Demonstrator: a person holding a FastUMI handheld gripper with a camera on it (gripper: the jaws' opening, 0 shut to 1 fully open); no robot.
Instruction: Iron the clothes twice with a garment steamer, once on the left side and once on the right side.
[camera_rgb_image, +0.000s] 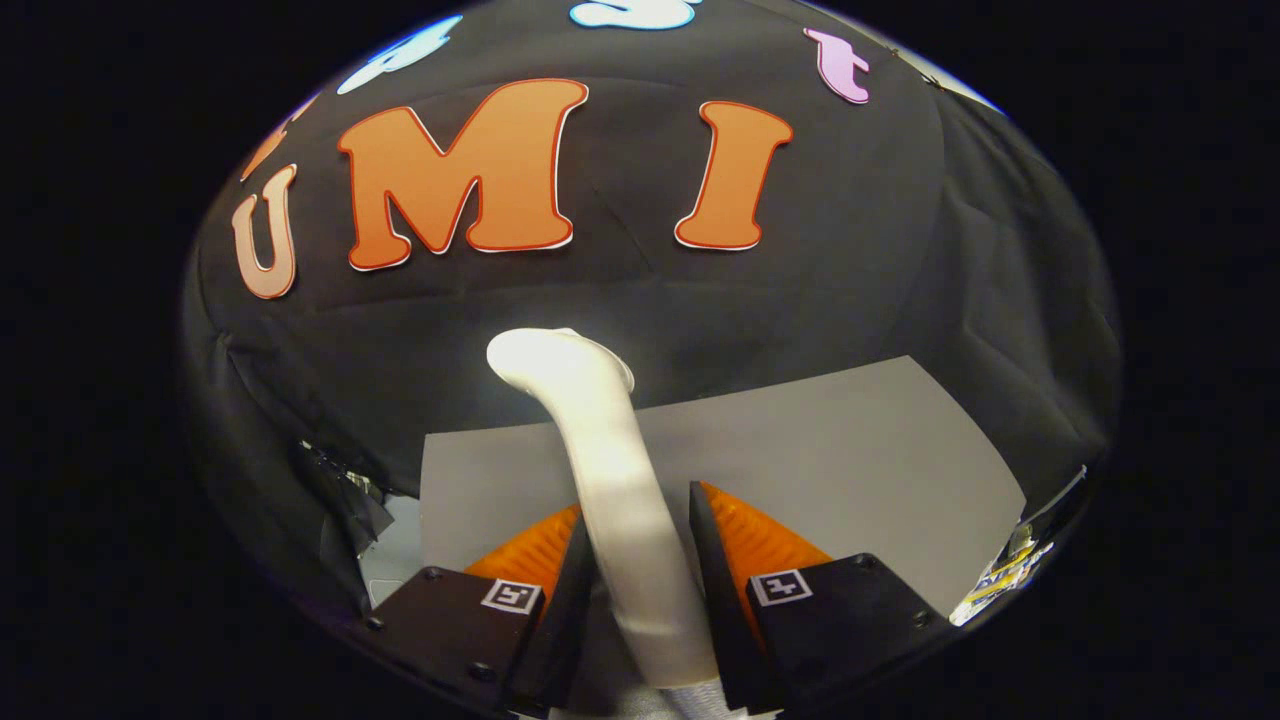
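White garment steamer (620, 480) is sitting between the two fingers, its handle running up from between them and curving over to the left at the top, where the head is ending against the dark wall. The gripper (640, 520) is clamping the handle: both fingers are pressing on its sides, one on each flank, with no gap showing. Steamer is standing roughly upright, leaning slightly left. Beyond the fingers a flat grey sheet (850, 460) is lying spread out, reaching from just behind the handle well off to the right. Black cloth wall (900, 250) is hanging behind the sheet, creased at both sides.
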